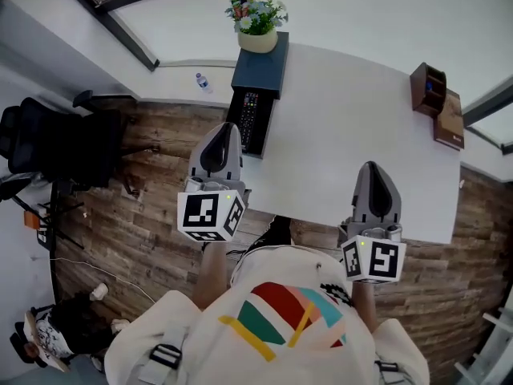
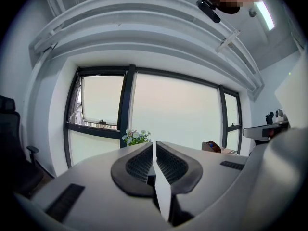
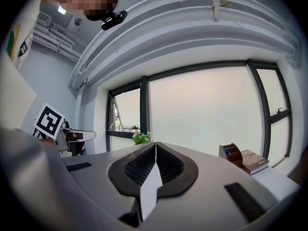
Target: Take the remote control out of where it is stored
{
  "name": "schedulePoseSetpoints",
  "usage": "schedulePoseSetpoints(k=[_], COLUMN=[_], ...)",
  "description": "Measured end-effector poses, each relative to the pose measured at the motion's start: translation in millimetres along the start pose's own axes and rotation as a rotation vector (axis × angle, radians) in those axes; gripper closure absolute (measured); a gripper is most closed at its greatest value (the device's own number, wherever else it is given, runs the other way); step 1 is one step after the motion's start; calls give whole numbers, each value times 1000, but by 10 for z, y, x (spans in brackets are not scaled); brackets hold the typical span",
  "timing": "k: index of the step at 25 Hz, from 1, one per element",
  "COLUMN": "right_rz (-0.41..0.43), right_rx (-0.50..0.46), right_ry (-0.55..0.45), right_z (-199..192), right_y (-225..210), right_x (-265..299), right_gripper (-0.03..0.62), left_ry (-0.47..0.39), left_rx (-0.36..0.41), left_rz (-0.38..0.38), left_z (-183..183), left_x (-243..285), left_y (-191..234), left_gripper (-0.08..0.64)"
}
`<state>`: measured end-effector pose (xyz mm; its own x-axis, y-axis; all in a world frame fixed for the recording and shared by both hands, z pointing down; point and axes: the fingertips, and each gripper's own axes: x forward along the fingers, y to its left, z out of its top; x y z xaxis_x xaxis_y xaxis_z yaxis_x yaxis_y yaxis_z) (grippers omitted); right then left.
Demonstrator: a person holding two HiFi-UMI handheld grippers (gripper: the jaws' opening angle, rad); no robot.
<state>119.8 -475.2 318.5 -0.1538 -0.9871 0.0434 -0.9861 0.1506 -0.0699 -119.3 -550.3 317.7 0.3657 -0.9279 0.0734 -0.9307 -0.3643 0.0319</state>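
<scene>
My left hand-held gripper was fully closed, pads pressed together with nothing between them. It hung above the left edge of the white surface, near the remote control's near end.

The remote control lay in a shallow black tray under a dark blue riser, along the left edge toward the far left corner. A flower pot stood on the riser. The remote's far end sat just under the riser and the rest lay exposed.

I judged it light and rigid, with a smooth plastic shell that could slip between the pads. It looked sturdy enough to take a firm squeeze. I would grip it across its narrow width by the long sides at the exposed near end, keeping clear of the keys.

It looked slim, long and black, with rows of small pale buttons and a few coloured ones at the far end.

My right hand-held gripper was closed just as tightly and held nothing. It hung over the near edge, well apart from the remote.
</scene>
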Motion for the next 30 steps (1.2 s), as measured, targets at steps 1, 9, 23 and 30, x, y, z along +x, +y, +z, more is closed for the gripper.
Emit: schedulePoseSetpoints(k=[1,9,23,30], right_rz=[2,64,106,136], right_rx=[-13,-2,120,150], right_ry=[4,118,330,347], right_z=[30,-161,-954,-1053], right_y=[-29,26,-161,-185], right_x=[146,1177,1733,1921], right_gripper=[601,601,601,601], left_ry=[8,142,708,853], left_rx=[-8,-80,-213,-205], left_rz=[6,45,12,58], left_z=[-1,-334,-1888,-2275], left_x=[142,938,1587,1583], left_y=[61,574,443,535], left_gripper=[551,551,244,244])
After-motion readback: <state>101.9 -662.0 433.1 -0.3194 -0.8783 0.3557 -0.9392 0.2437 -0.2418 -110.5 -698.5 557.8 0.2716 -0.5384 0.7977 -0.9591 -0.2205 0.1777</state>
